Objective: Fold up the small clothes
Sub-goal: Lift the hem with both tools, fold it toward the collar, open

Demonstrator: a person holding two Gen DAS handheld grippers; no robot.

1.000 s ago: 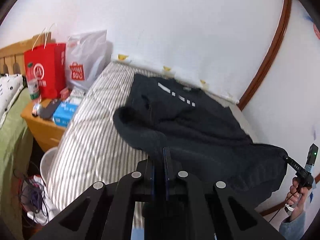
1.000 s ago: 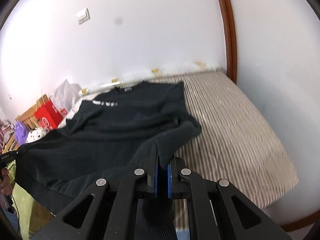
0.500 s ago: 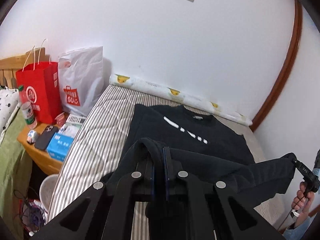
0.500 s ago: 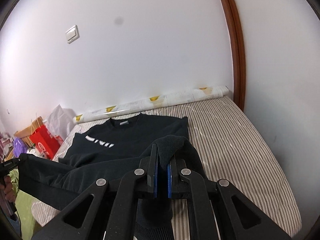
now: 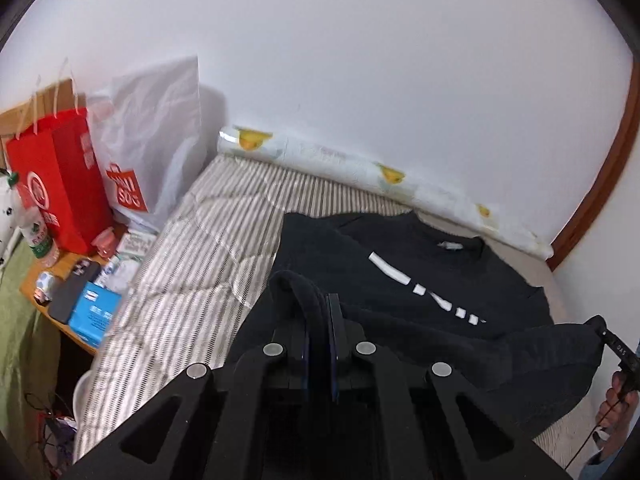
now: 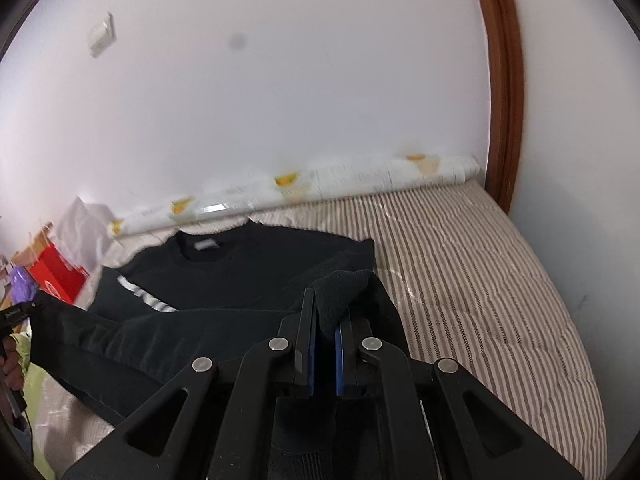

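Note:
A black sweatshirt [image 5: 420, 276] with white lettering lies collar-to-the-wall on the striped bed [image 5: 192, 264]. Its lower hem is lifted and stretched between both grippers, hanging over the chest part. My left gripper [image 5: 319, 304] is shut on the hem's left corner, with cloth bunched between its blue pads. In the right wrist view the sweatshirt [image 6: 248, 268] shows its collar and label, and my right gripper [image 6: 325, 312] is shut on the hem's right corner. Each view catches the other gripper at its edge: the right gripper [image 5: 612, 344], the left gripper [image 6: 16, 314].
A rolled printed mat [image 5: 360, 172] lies along the wall at the bed's far edge. Left of the bed stands a wooden bedside table [image 5: 68, 276] with a red bag [image 5: 56, 184], a white bag [image 5: 152, 136], a phone and boxes. A brown door frame [image 6: 500, 80] rises on the right.
Both grippers have carried the lifted hem toward the wall, over the sweatshirt's body. The collar and lettering now sit much nearer, and less of the sweatshirt's front lies uncovered.

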